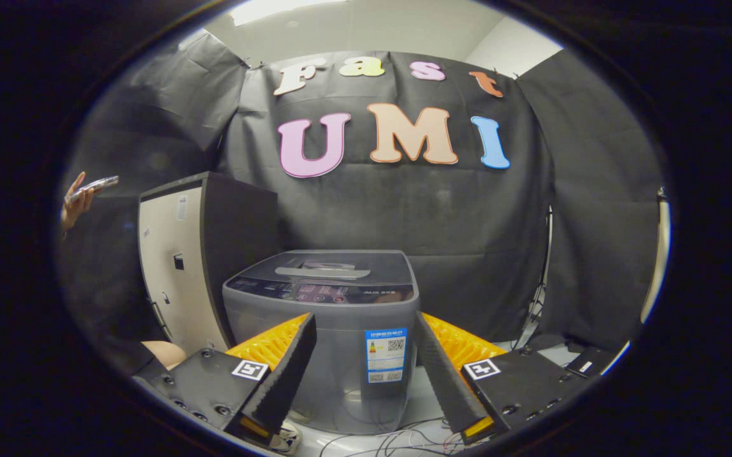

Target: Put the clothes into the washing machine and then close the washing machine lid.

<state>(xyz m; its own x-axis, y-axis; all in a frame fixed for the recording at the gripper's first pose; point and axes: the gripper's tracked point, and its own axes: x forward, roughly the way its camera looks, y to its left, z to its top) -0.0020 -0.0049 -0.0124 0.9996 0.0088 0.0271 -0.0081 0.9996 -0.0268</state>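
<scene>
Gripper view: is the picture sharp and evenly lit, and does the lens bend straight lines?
In the gripper view the washing machine beyond the open gripper is sharp and softly lit; its closed lid carries a pale sheen, not harsh glare; the fisheye lens bows the cabinet beside it and darkens the surroundings; a ceiling light glares above the booth wall.

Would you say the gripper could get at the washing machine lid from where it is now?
Probably yes: the gripper has its fingers open and empty, and the washing machine stands just ahead between them, its shut lid uncovered on top.
</scene>
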